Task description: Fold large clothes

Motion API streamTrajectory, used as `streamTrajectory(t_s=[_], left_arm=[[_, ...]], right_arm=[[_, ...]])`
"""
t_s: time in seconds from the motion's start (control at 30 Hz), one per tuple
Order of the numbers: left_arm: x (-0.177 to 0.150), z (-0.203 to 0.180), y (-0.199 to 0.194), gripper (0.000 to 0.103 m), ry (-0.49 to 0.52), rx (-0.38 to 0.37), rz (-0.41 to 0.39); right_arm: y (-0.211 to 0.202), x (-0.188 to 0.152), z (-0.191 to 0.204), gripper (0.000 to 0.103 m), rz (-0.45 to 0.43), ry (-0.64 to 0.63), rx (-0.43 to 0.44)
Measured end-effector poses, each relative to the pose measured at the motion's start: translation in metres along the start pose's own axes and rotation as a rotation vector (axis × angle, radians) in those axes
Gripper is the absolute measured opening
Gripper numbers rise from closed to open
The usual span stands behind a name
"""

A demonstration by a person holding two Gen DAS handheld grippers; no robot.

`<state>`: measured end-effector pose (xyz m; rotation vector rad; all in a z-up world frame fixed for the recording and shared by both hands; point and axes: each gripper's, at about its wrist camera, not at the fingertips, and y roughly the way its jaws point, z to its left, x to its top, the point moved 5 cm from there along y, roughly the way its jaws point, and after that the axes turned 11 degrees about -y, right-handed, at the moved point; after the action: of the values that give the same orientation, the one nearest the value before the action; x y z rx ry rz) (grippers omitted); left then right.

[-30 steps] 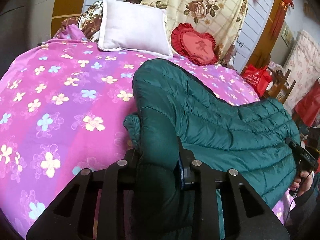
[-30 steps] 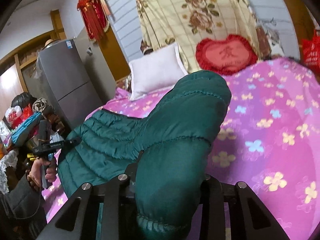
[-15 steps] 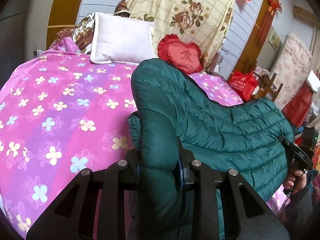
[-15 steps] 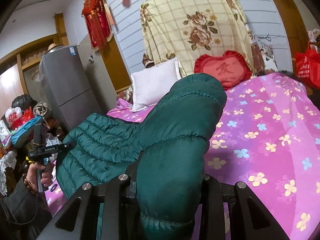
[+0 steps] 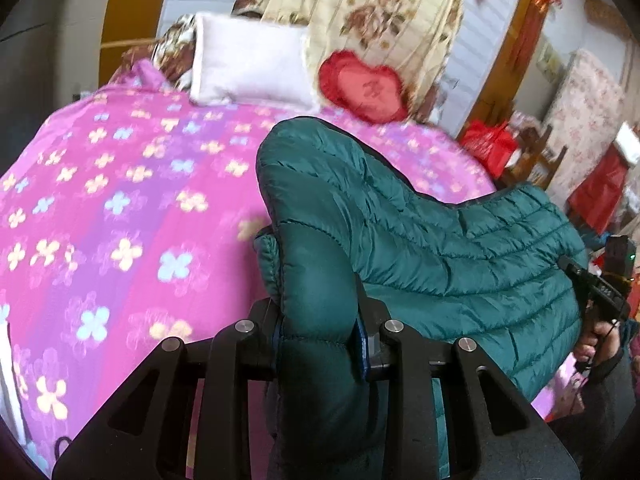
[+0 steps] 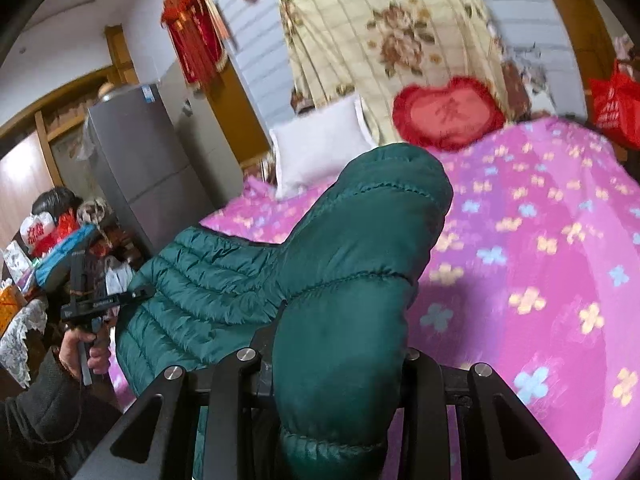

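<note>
A dark green quilted jacket (image 5: 440, 248) hangs between my two grippers above the pink flowered bed cover (image 5: 120, 200). My left gripper (image 5: 320, 328) pinches a thick fold of it; the jaws are opening slightly, with the padded cloth still pressed between them. My right gripper (image 6: 340, 360) is shut on another puffy fold of the jacket (image 6: 224, 276). Each view shows the other gripper in a hand at the jacket's far end: the right gripper (image 5: 596, 292) and the left gripper (image 6: 100, 304). The fingertips are buried in fabric.
A white pillow (image 5: 248, 64) and a red heart cushion (image 5: 364, 88) lean at the bed's head under a cream floral blanket (image 6: 400, 40). A grey fridge (image 6: 148, 160) and cluttered bags stand on one side, red bags (image 5: 488, 144) and a chair on the other.
Both grippers have shifted sideways over the bed, carrying the jacket with them. The folds stay gripped in both.
</note>
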<state>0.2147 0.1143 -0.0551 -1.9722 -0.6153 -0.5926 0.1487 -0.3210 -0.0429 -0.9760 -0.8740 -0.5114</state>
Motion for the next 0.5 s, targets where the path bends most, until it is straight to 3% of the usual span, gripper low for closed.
streamTrajectory(t_s=[0.1,0.17,0.27,0.4,0.5], left_arm=[[-0.009,0.012,0.021,0.044,-0.024,0.081,0.06],[-0.009,0.018,0.024,0.055,-0.043,0.09,0.065],[-0.005,0.028,0.019,0.064,-0.105,0.085,0.058],[0.017,0.038,-0.005,0.064,-0.172,0.129,-0.075],[0.033,0.029,-0.015,0.066,-0.165,0.125,-0.162]], right_arm=[[0.018,-0.015,-0.013,0.04,0.058,0.049,-0.002],[0.023,-0.025,-0.028,0.059,0.103,0.146,0.009],[0.024,-0.034,-0.049,0.062,0.163,0.295,0.003],[-0.001,-0.019,-0.061,0.062,0.082,0.346,-0.086],[-0.014,0.002,-0.048,0.063,0.016,0.285,-0.187]])
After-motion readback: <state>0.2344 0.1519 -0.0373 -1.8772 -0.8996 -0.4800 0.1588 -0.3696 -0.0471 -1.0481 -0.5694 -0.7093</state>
